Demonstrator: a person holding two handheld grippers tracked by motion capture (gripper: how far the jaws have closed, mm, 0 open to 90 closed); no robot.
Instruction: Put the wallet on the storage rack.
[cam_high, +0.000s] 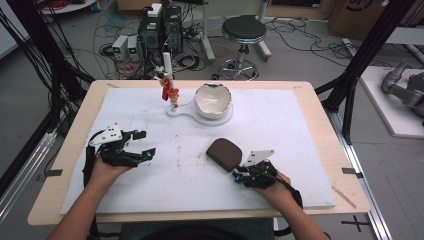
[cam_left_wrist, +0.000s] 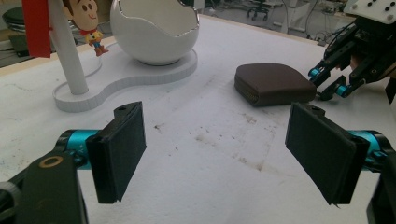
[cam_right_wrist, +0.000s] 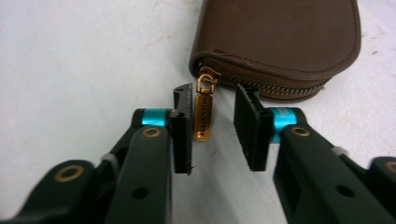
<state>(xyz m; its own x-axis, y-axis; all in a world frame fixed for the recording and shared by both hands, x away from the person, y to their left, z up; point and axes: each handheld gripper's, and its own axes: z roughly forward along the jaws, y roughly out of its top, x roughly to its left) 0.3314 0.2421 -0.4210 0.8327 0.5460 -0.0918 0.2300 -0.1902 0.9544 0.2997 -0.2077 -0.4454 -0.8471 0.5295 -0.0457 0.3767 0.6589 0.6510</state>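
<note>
Evidently the step in hand is taking hold of the zip pull (cam_right_wrist: 204, 108) on the brown pouch (cam_high: 224, 153), likely to unzip it. The pouch is lying flat on the white mat (cam_high: 300, 150), a little right of centre and toward the person's side, well apart from the egg-shaped bowl (cam_high: 213, 100) and the figurine (cam_high: 173, 95) sharing a white stand (cam_high: 182, 111) at the far edge. The right gripper (cam_right_wrist: 212, 123) is sitting just beside the pouch's near corner, and its 2 jaws are standing apart with the brass pull lying between them; the pull is resting close against the left pad, though whether it is actually touching is hard to tell. Nothing is clamped yet. The left gripper (cam_left_wrist: 215, 158) is waiting wide open and empty over bare mat, well apart from the pouch. Judging from this, the next move is calling for the right jaws to close squarely on the pull without nudging it aside, since it is thin and loose. Then the left gripper is probably needed on the pouch body to pin it down, because a light pouch would likely slide along with any tug on the zip.
</note>
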